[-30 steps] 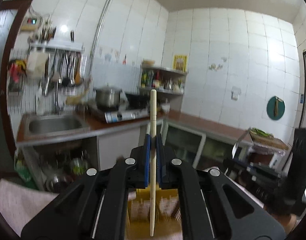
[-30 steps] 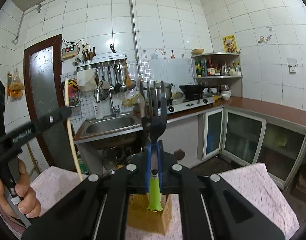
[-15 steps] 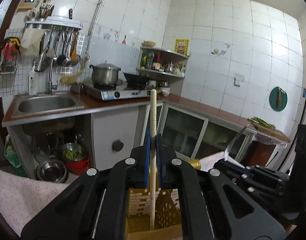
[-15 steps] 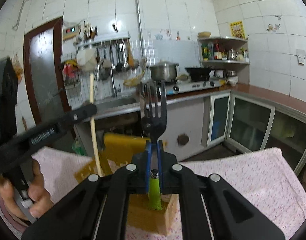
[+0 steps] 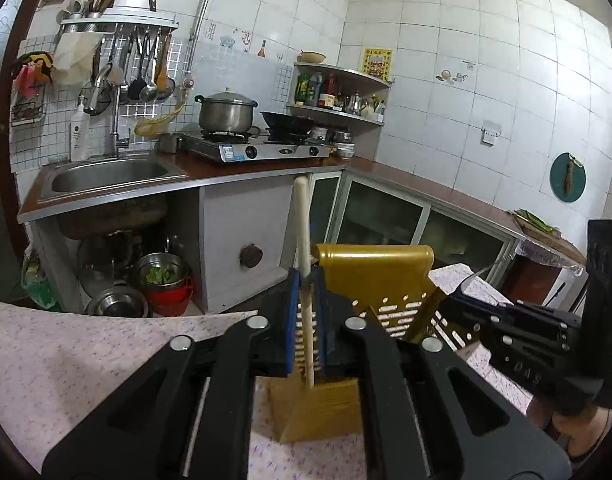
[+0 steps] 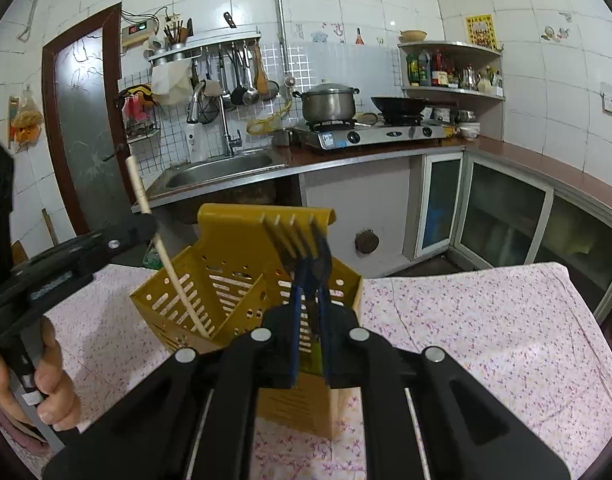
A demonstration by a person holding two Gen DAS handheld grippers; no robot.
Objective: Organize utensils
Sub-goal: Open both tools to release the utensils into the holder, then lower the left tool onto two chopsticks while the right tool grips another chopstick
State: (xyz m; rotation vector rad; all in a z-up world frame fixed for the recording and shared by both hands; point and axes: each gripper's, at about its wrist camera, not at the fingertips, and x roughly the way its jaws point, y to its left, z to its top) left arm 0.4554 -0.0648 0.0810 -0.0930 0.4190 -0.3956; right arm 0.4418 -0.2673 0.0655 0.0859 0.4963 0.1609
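Observation:
A yellow slotted utensil holder [image 5: 378, 272] [image 6: 233, 236] stands on the flowered tablecloth [image 6: 466, 320]. My left gripper [image 5: 306, 280] has its jaws opening around a pale wooden chopstick [image 5: 301, 220]. The stick leans a little, with small gaps to the blue pads and its lower end down in the holder. From the right wrist view that chopstick [image 6: 139, 188] slants into the holder's left compartment past the left gripper [image 6: 145, 224]. My right gripper [image 6: 309, 276] is opening too. A black fork [image 6: 320, 264] with a green handle stands loose between its pads, in the holder's near compartment.
A hand [image 6: 53, 392] holds the left tool at the lower left. Behind the table are a sink [image 6: 225, 168], a gas stove with a pot [image 6: 330, 104] and a wok, hanging ladles and glass-door cabinets [image 6: 502, 216]. Pots sit on the floor under the sink [image 5: 161, 280].
Both grippers came down over the holder, sinking the chopstick and the fork into it. Both pairs of jaws, tight before, now stand slightly apart around their utensils.

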